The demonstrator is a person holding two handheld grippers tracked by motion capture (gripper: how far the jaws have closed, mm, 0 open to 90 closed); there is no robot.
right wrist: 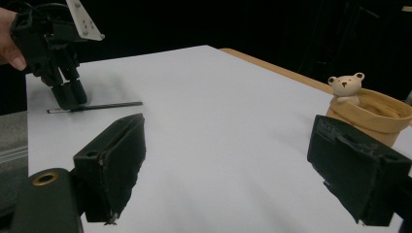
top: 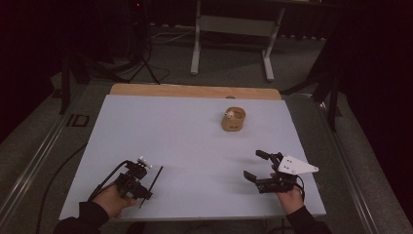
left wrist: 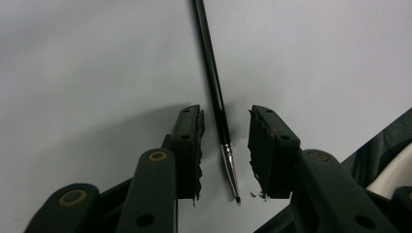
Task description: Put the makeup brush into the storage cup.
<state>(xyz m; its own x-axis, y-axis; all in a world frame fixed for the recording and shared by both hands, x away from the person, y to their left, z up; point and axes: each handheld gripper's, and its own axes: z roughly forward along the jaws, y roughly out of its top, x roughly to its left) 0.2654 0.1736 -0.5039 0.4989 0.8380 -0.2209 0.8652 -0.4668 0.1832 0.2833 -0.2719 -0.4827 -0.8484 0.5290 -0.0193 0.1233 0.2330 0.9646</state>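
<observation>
I am lowering my left gripper (left wrist: 226, 150) over a thin paintbrush (left wrist: 214, 92) lying flat on the white table (top: 195, 141); its jaws are narrowing astride the handle's long axis, not yet touching.

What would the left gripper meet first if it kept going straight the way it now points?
Probably the thin black brush lying between the left gripper's open jaws, with the white table sheet right beneath it.

Pale grey tabletop (top: 195, 141) edged by a wooden strip (top: 195, 90) at its far side. Tan holder (top: 233, 120) with small white bear figure (right wrist: 346, 87) on its rim. Beyond, a metal stand (top: 234, 29) on grey floor.
</observation>
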